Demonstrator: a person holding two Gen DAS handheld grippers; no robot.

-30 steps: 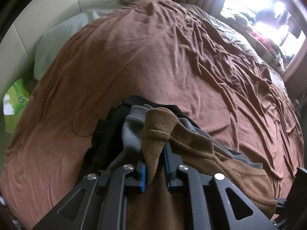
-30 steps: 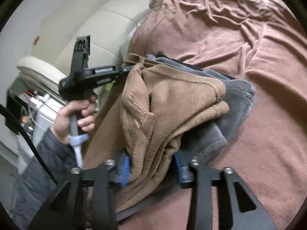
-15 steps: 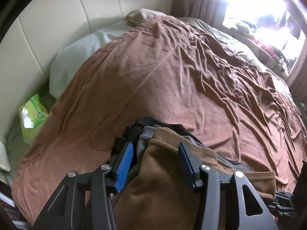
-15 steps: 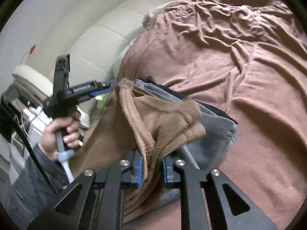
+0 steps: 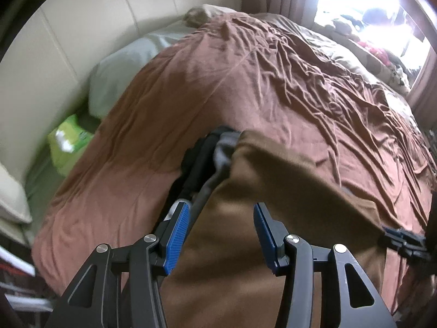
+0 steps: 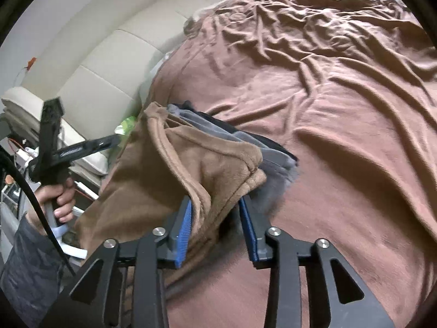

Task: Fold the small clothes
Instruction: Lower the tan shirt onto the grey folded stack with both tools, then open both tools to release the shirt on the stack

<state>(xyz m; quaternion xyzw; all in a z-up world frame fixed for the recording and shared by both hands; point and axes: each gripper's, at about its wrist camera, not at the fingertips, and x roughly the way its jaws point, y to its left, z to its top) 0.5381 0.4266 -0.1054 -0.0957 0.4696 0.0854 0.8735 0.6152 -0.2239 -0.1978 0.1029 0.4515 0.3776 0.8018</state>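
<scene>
A brown fleece garment (image 5: 262, 191) lies folded on top of a stack with a grey garment (image 5: 225, 150) and a black one (image 5: 199, 158) under it, on the bed's brown blanket (image 5: 191, 90). My left gripper (image 5: 220, 229) is open, its blue pads on either side of the brown garment's near part. In the right wrist view the brown garment (image 6: 169, 169) drapes over the grey one (image 6: 275, 158). My right gripper (image 6: 215, 224) is open, with a fold of the brown garment lying loose between its pads. The left gripper's handle (image 6: 71, 150) shows at the left there.
A cream padded headboard (image 5: 82, 41) and a pale pillow (image 5: 123, 76) stand at the bed's left end. A green packet (image 5: 68, 142) lies in the gap beside the mattress. More clothes (image 5: 377, 54) lie far off by a bright window. The blanket is wrinkled.
Both grippers have let go of the brown garment: the left opened half a second ago, the right opened just now. The garment has dropped onto the stack and both grippers have drawn back.
</scene>
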